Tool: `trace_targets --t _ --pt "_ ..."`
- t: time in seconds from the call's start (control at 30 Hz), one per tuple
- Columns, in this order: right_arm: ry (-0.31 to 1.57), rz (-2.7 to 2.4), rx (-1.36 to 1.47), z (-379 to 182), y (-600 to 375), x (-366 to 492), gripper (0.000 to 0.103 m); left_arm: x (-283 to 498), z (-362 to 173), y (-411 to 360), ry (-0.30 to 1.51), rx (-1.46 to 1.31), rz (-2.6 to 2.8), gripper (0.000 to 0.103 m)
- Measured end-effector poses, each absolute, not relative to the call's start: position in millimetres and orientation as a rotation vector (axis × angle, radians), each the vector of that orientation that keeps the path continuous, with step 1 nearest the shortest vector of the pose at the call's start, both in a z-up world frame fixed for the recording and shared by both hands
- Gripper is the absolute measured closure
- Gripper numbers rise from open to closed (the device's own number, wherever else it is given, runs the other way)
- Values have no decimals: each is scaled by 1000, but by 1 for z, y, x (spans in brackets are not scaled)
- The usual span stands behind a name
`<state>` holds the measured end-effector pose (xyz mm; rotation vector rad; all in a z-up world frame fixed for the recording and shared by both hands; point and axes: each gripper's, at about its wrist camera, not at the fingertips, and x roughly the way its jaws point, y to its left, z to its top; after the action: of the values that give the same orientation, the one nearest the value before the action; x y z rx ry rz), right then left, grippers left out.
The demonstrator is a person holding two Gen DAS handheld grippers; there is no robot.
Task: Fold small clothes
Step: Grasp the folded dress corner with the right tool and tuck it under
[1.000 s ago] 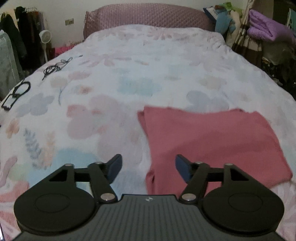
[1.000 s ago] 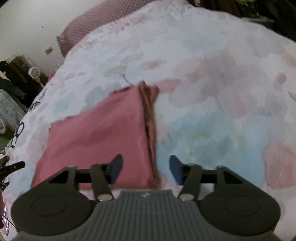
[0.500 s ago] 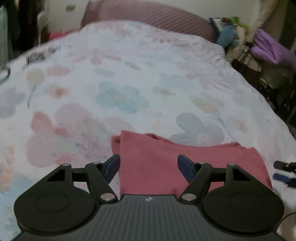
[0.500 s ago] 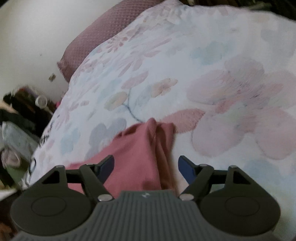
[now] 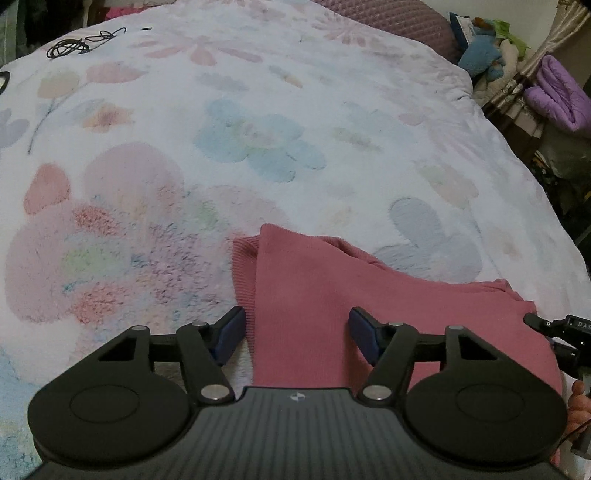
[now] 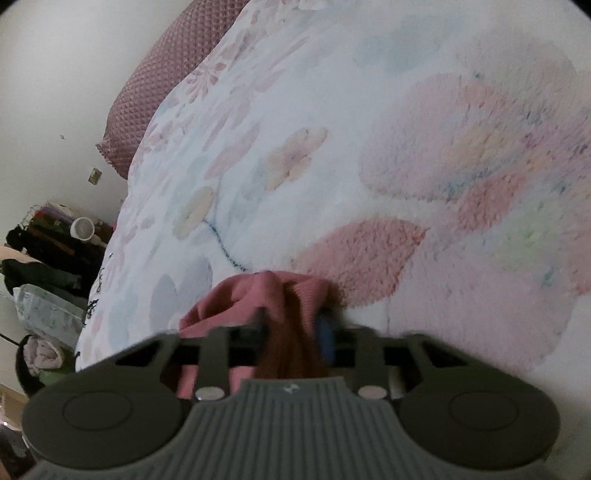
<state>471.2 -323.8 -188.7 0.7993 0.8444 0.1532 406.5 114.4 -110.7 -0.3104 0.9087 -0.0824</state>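
Note:
A pink knitted garment [image 5: 314,291] lies folded on the floral bedspread [image 5: 240,147]. My left gripper [image 5: 297,330] is open and low over the garment's left corner, its blue pads on either side of the folded edge. In the right wrist view my right gripper [image 6: 293,326] is shut on the garment's [image 6: 258,295] bunched right corner, which is raised off the bed. The right gripper's tip also shows at the right edge of the left wrist view [image 5: 557,332].
A quilted mauve pillow [image 5: 388,18] lies at the head of the bed. Black cables [image 5: 79,42] lie at the far left of the bedspread. Purple bedding [image 5: 557,96] and clutter stand past the bed's right edge. Clothes and a fan [image 6: 83,229] stand beside the bed.
Both grippers have dropped closer to the garment's corners. My right gripper has closed on the right corner and bunched it. My left gripper stays open.

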Motion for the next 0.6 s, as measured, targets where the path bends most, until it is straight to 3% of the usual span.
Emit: trace_targets --t 0.07,0.33,0.6 --pt "824 160 770 -182 -321 470 95 404 -111 116 903 -303 -90 29" --pt "732 231 569 -108 -271 459 98 393 -101 121 852 -287 -97 29" --pt "801 388 493 -56 -153 469 98 383 -88 140 864 -236 -85 29"
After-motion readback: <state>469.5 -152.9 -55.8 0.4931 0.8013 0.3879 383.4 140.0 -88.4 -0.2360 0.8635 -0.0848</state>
